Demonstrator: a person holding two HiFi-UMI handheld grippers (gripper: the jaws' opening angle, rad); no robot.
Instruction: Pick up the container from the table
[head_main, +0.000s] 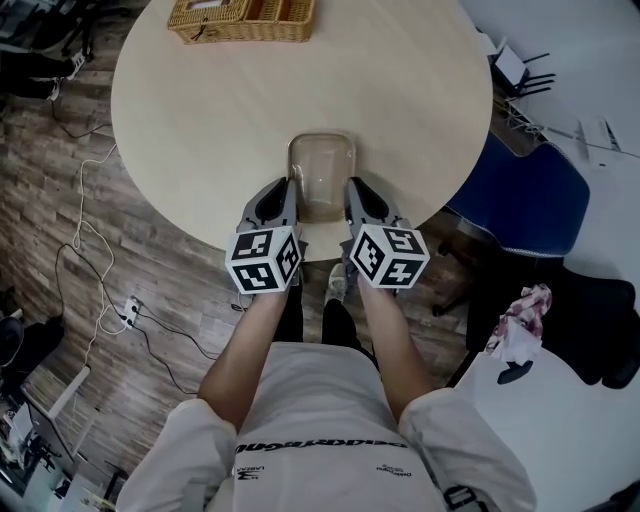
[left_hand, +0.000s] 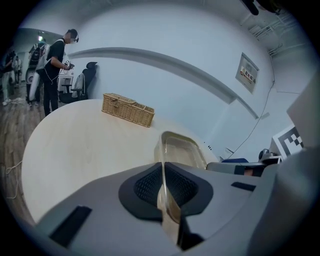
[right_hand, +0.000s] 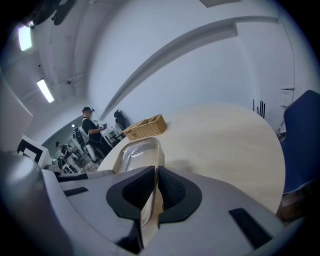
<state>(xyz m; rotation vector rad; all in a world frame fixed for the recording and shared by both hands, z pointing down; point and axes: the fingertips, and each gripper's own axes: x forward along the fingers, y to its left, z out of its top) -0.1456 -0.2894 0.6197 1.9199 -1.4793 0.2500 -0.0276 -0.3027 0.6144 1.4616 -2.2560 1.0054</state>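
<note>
The clear container (head_main: 321, 172) lies at the near edge of the surface (head_main: 200, 110), in the centre of the head view, with its long axis running away from the person. The left gripper (head_main: 287, 200) has its fingers clamped on the container's left wall, and the right gripper (head_main: 354, 200) on its right wall. Both are equally near. A level, straight-up lift looks like the next move.

The grey left gripper (head_main: 288, 185) and right gripper (head_main: 353, 185) bear black-and-white marker cubes (head_main: 265, 260); the shirt (head_main: 320, 400) is white.
</note>
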